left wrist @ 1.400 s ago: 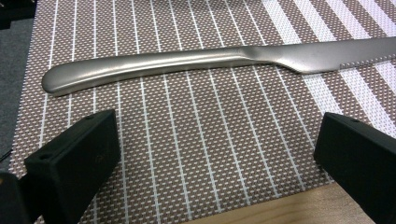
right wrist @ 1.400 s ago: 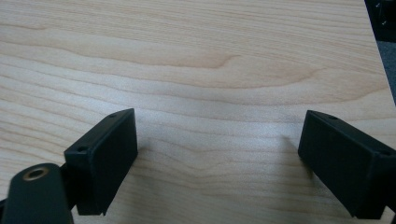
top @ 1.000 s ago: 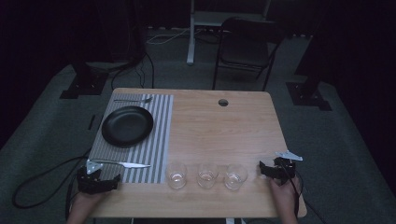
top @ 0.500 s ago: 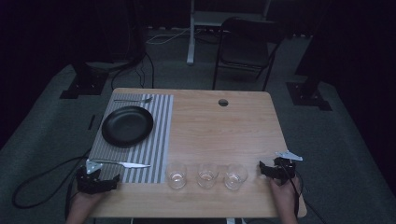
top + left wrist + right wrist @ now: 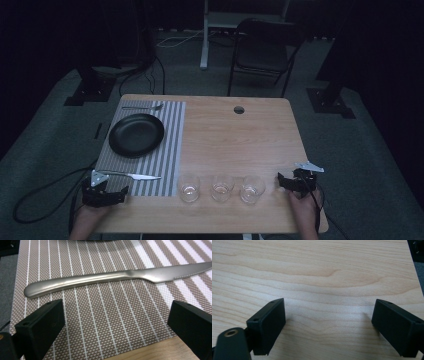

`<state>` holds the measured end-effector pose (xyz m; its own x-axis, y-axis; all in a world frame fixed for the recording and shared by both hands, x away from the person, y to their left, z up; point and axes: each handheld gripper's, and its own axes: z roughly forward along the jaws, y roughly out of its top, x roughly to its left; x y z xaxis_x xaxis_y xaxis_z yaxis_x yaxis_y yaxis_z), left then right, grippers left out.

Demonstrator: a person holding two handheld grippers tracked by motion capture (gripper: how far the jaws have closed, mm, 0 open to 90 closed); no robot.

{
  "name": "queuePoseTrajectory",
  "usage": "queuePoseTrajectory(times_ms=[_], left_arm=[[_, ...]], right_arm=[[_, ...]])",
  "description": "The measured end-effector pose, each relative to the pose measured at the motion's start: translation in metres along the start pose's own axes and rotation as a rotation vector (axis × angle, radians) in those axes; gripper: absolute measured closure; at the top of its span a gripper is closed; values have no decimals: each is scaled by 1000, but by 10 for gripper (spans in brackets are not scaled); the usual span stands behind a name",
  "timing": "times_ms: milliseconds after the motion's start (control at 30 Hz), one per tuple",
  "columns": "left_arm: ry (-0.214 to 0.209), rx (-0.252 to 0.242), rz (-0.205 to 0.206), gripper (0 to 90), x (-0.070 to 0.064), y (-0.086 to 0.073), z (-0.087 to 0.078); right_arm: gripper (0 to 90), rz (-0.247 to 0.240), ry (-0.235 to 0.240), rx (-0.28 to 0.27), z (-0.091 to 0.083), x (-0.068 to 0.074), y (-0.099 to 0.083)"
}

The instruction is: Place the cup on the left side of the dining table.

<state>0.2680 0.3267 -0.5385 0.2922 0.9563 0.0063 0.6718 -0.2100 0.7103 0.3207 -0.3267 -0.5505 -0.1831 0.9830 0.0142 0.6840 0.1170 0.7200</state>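
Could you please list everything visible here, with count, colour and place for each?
table: one, light wood, centre of the high view.
placemat: one, grey-and-white striped, left part of the table.
plate: one, black, on the placemat.
knife: one, silver, near edge of the placemat, blade pointing right.
fork: one, silver, far edge of the placemat.
glasses: three, clear, in a row along the near edge.
chair: one, dark, on the floor beyond the table.
left gripper: one, black, open, at the near left corner.
right gripper: one, black, open, right of the glasses.

text: none legible — labels: none — numbers: none
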Motion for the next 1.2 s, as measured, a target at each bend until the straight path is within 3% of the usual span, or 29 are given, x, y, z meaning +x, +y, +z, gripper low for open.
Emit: queuePoseTrajectory(times_ms=[300,467,733,1200], left_arm=[[-64,-36,40,16,-5,4,-7],[-88,-47,38,16,-5,6,-10],[-100,-58,66,17,-8,9,-13],[-162,-69,134,18,-25,22,-17]], right_arm=[[114,0,0,0,0,0,0],[114,0,0,0,0,0,0],[114,0,0,0,0,0,0],[114,0,0,0,0,0,0]])
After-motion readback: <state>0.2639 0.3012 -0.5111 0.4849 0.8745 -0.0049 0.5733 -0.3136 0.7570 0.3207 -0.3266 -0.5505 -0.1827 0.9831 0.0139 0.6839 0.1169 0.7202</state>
